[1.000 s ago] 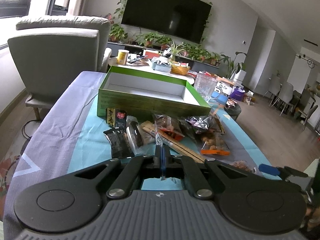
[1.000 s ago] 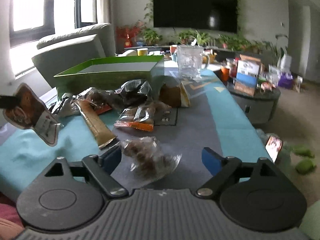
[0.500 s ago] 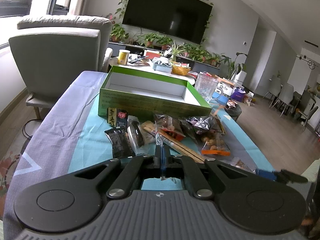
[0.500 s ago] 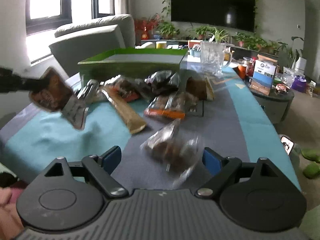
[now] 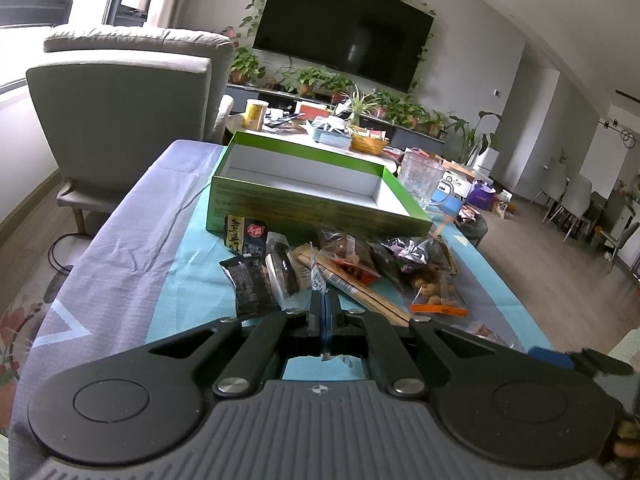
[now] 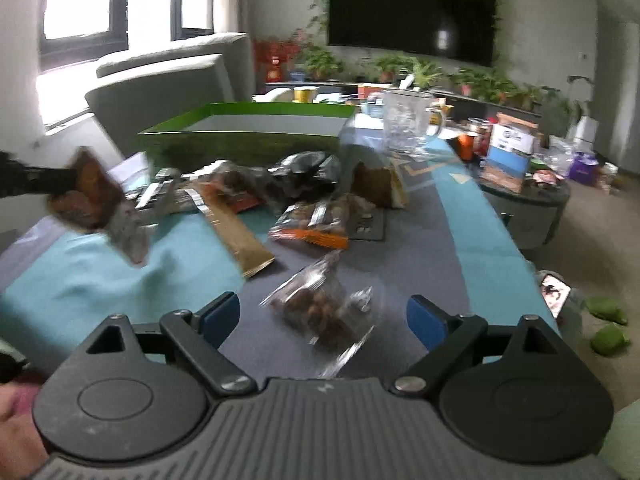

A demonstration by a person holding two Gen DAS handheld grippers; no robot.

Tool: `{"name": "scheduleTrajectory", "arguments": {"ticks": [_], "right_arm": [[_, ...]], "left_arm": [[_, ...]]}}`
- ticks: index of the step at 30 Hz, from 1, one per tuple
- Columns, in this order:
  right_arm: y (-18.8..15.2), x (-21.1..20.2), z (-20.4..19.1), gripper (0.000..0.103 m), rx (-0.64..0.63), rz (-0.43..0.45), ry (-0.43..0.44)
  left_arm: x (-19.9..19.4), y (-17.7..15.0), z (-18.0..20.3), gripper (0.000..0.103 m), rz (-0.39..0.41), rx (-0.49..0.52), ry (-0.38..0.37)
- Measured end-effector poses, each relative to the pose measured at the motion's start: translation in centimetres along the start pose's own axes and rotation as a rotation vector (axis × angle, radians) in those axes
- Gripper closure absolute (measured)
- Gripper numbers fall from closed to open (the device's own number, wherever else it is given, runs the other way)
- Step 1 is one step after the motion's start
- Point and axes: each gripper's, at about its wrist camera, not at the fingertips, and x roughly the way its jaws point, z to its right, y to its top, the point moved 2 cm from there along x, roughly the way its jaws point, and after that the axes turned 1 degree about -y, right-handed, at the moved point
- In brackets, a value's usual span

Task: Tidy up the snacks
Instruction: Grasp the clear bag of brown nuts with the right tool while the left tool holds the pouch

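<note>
We hold the left tool (image 5: pixel 322 304) low over the near end of the worktop (image 5: pixel 132 248), its fingers pressed together on the edge of a brown snack packet (image 6: pixel 90 196). In the right wrist view that packet hangs clear of the cloth at the left, pinched by the dark fingertips (the picture is blurred there, so we cannot read its print).

Our right tool (image 6: pixel 322 318) is spread wide and its jaws are opening; a clear bag of brown nuts (image 6: pixel 324 312) lies on the grey cloth between the blue pads (image 6: pixel 426 318), touched by neither.

Further along the worktop sits the snack pile: a black packet (image 5: pixel 250 286), a long tan bar (image 6: pixel 240 236), an orange-edged bag of nuts (image 6: pixel 316 224) and a dark crinkled bag (image 5: pixel 412 248), all close together. Just behind them stands the open green box (image 5: pixel 316 196) with its white inside showing nothing in it. A clear glass mug (image 6: pixel 404 124) stands just beside the box's far right corner, and a grey armchair (image 5: pixel 120 108) is beyond the worktop's left side.
</note>
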Motion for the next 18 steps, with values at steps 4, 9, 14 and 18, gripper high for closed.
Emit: {"name": "scheduleTrajectory", "arguments": {"ticks": [4, 9, 14, 18], "right_arm": [[-0.3, -0.7, -1.3, 0.011, -0.071, -0.032, 0.094], [0.2, 1.8, -2.0, 0.011, -0.071, -0.089, 0.072], [1.4, 3.7, -0.9, 0.011, -0.03, -0.101, 0.009], [1.5, 3.3, -0.1, 0.011, 0.013, -0.084, 0.039]], "left_arm": [[-0.1, -0.1, 0.3, 0.102, 0.001, 0.005, -0.007], [-0.3, 0.0, -0.1, 0.102, 0.007, 0.002, -0.003], [-0.4, 0.1, -0.6, 0.102, 0.008, -0.015, 0.005], [-0.3, 0.1, -0.8, 0.102, 0.006, -0.022, 0.008]]}}
